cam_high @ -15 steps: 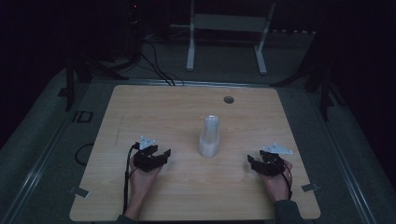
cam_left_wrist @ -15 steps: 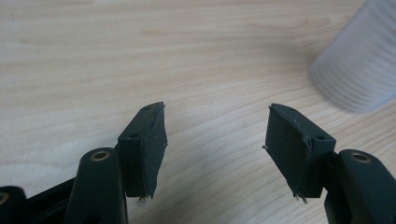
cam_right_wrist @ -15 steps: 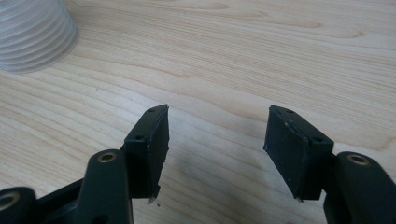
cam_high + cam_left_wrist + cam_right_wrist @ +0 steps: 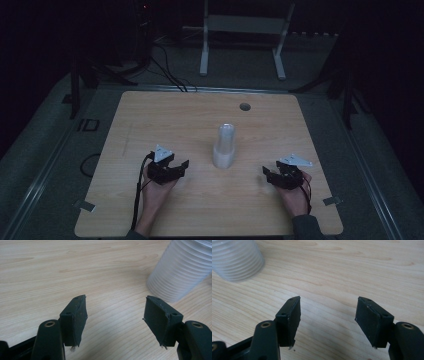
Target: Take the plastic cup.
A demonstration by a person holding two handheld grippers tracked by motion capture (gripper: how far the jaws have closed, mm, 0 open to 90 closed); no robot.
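Desk: the pale wooden desk [image 4: 165, 115] carried everything, its grain running bare beneath both pairs of fingers in the two gripper views; a small round hole [image 4: 244, 106] sat near its far edge, well beyond the fingers.
Stack of cups: a ribbed, translucent white stack of cups [image 4: 224, 147] stood upright near the middle of the desk, between the two grippers and a little ahead of them, apart from both. In the left gripper view it rose ahead and to the right of the fingers; in the right gripper view, ahead and to the left.
Left gripper: the left gripper [image 4: 170, 169], held low over the desk in the person's left hand [image 4: 154, 194], pointed toward the stack of cups. Its fingers [image 4: 75, 320] stood spread, with nothing but bare wood between them.
Right gripper: the right gripper [image 4: 276, 176], held in the right hand [image 4: 295, 196], lay on the other side of the stack of cups. Its fingers [image 4: 289, 318] were likewise spread and pinched nothing.
Cable: a dark cable [image 4: 137, 197] trailed back from the left gripper along the forearm.
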